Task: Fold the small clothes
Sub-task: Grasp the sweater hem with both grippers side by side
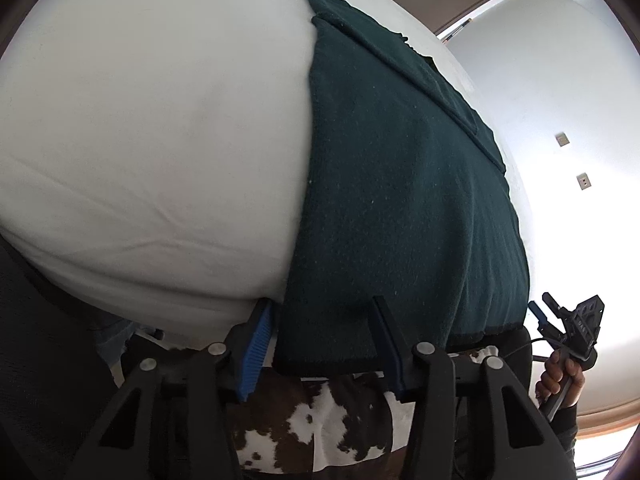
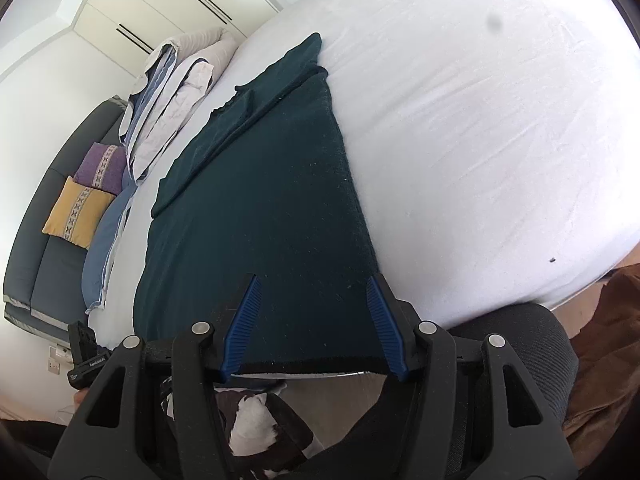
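A dark green knit garment (image 1: pixel 400 184) lies flat on the white bed (image 1: pixel 152 120), folded lengthwise with a sleeve laid along its far side. Its hem hangs over the near bed edge. My left gripper (image 1: pixel 320 312) is open, its blue-padded fingers (image 1: pixel 256 344) straddling the hem's left corner without clamping it. My right gripper (image 2: pixel 314 292) is open above the hem of the same garment (image 2: pixel 260 184), near its right corner. The right gripper also shows in the left wrist view (image 1: pixel 556 320), off the garment's right side.
Folded bedding and pillows (image 2: pixel 172 100) lie at the far left of the bed (image 2: pixel 480 120). A grey sofa with purple and yellow cushions (image 2: pixel 80 208) stands beyond. A brown-and-white patterned cloth (image 1: pixel 320 416) hangs below the bed edge.
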Demonstrator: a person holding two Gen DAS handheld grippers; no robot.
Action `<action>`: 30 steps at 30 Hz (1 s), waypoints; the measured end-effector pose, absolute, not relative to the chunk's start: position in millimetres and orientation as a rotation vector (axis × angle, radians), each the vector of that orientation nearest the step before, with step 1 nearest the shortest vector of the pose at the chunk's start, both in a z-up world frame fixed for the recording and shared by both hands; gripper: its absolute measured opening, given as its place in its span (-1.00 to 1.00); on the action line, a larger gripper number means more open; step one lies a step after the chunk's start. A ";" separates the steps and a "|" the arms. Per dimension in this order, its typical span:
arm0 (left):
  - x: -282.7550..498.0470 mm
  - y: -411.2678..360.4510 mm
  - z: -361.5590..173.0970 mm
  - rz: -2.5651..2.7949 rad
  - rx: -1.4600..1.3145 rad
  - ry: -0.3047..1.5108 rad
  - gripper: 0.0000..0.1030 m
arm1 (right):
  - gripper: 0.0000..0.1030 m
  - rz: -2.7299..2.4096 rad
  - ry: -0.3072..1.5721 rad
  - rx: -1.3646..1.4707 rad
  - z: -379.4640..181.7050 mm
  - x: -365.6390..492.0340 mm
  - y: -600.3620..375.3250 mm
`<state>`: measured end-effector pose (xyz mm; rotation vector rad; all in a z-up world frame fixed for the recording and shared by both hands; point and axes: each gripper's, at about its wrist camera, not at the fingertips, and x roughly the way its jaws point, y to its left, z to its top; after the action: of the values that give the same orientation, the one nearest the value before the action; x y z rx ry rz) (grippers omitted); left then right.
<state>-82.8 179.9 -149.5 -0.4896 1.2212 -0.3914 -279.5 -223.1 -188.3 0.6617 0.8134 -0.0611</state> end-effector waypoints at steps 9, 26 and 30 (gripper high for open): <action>-76.5 188.4 -159.7 -0.431 -0.600 1.239 -0.65 | 0.04 -0.048 0.835 0.712 -194.7 -285.5 -236.8; -90.6 190.6 -125.1 -0.498 -0.622 1.180 -0.87 | -0.03 -0.049 1.022 0.659 -210.4 -274.9 -237.5; -94.3 195.4 -124.1 -0.501 -0.623 1.174 -0.87 | -0.55 -0.043 1.112 0.610 -215.4 -266.0 -232.2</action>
<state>-94.3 195.4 -124.1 -0.6231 1.1743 -0.5010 -266.0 -232.2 -215.4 0.6101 1.1118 -0.0428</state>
